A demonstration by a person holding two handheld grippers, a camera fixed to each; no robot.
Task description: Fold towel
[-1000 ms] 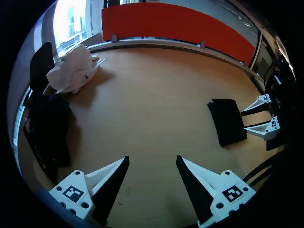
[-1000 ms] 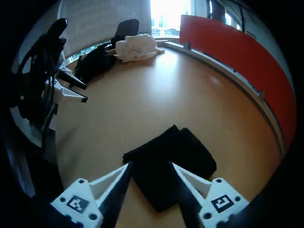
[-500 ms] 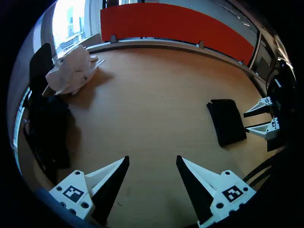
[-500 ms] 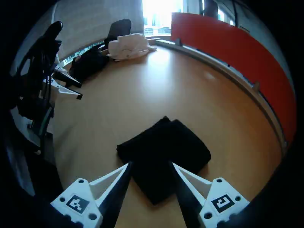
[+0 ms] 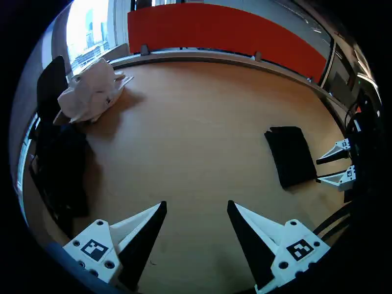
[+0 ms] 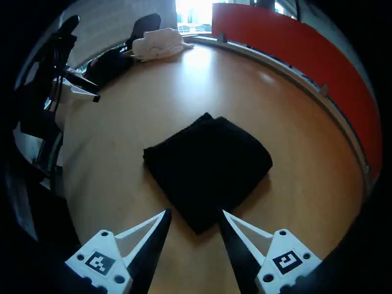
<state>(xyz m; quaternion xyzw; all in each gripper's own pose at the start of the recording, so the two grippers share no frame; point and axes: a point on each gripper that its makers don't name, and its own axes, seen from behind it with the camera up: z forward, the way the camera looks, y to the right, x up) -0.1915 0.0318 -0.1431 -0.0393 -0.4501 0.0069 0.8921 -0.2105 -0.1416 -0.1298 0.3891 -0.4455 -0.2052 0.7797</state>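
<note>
We see the left gripper (image 5: 196, 202) with its two fingers spread apart and holding nothing, above a bare stretch of the wooden table (image 5: 196, 122). In the right gripper view, the right gripper (image 6: 194, 211) also has its fingers spread, with the near corner of the black towel (image 6: 208, 169) lying between their tips; we cannot tell whether they touch the cloth. The towel lies folded into a compact rectangle, flat on the table. In the left gripper view it rests toward the table's right side, just beside the right gripper's fingers. A heap of white cloth (image 5: 90, 90) sits at the far left corner of the table, near a dark chair (image 5: 51, 83). A red panel (image 5: 220, 27) runs along the table's far edge
</note>
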